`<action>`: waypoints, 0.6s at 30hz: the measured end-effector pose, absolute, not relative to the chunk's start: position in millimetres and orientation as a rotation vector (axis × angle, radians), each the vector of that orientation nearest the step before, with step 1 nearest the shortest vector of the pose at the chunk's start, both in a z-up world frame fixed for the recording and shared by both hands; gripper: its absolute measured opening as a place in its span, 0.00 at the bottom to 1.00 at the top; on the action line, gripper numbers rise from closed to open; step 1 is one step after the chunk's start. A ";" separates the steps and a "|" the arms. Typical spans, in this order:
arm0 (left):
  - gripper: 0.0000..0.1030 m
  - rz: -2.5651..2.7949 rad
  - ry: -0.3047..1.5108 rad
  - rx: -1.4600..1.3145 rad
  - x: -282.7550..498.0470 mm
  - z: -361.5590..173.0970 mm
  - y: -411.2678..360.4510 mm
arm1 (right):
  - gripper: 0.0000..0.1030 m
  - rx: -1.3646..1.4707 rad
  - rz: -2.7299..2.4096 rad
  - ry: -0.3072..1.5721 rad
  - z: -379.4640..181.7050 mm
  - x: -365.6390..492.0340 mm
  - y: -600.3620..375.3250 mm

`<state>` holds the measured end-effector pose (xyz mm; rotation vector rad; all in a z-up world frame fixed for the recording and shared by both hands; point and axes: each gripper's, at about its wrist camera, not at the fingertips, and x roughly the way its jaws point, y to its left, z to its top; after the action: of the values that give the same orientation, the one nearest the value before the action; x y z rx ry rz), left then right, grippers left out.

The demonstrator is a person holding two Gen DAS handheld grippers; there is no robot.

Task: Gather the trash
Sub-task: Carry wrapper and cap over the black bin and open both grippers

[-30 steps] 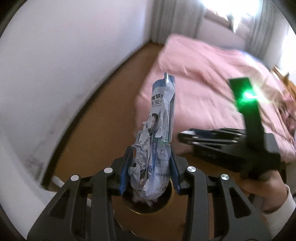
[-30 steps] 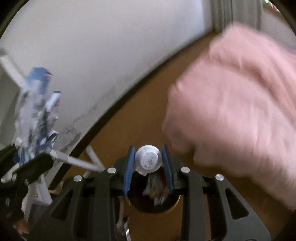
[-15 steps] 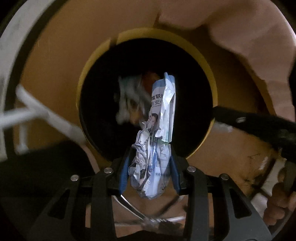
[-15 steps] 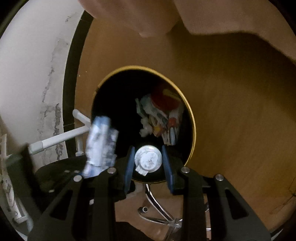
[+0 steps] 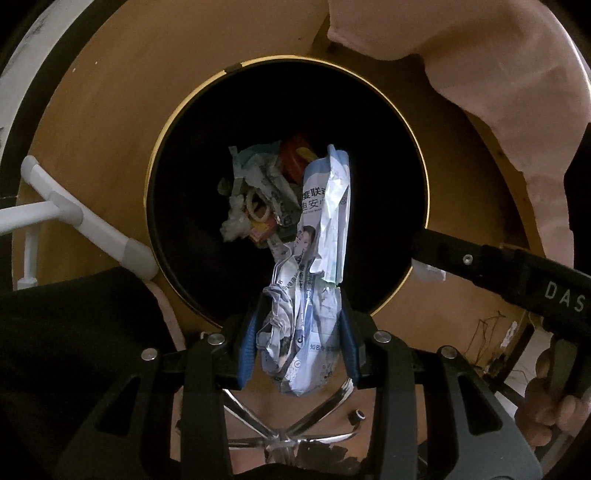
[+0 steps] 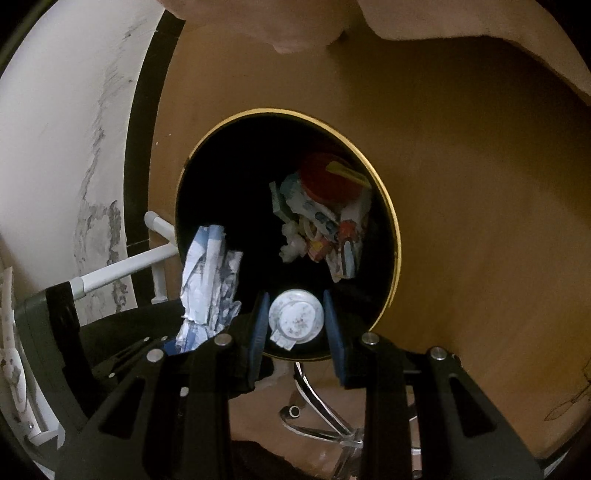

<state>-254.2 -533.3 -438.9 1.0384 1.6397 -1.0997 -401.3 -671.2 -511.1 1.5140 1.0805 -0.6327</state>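
A round black trash bin with a gold rim [image 5: 424,177] [image 6: 395,236] stands on the wooden floor, with several pieces of trash [image 5: 258,199] [image 6: 325,218] at its bottom. My left gripper [image 5: 299,332] is shut on a crumpled blue-and-white wrapper [image 5: 317,240] and holds it over the bin's near rim. The wrapper also shows in the right wrist view [image 6: 207,280]. My right gripper [image 6: 295,325] is shut on a small white round cup [image 6: 295,315], held over the bin's near edge.
A pink bedspread [image 5: 498,74] [image 6: 295,26] hangs at the top. A white rack [image 5: 81,218] [image 6: 122,269] stands left of the bin by the wall. A chrome chair base [image 5: 288,428] [image 6: 325,413] lies below the grippers.
Both grippers have tilted down from the room view to point into the bin and have come closer over its opening. Both still hold their items.
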 end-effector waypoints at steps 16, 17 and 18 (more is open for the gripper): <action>0.92 -1.186 1.491 0.951 -259.3 -403.7 -556.2 | 0.85 1.300 -0.765 0.982 -445.9 -401.4 -693.3; 0.92 -1.212 1.440 0.928 -262.5 -388.5 -558.6 | 0.85 1.261 -0.815 0.955 -428.8 -406.8 -699.1; 0.92 -1.238 1.408 0.914 -266.2 -376.4 -559.2 | 0.85 1.211 -0.869 0.941 -413.2 -410.8 -702.8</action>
<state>-266.2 -559.2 -376.4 0.9142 1.4079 -1.2378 -410.8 -702.8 -413.2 1.2113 0.9407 -0.8686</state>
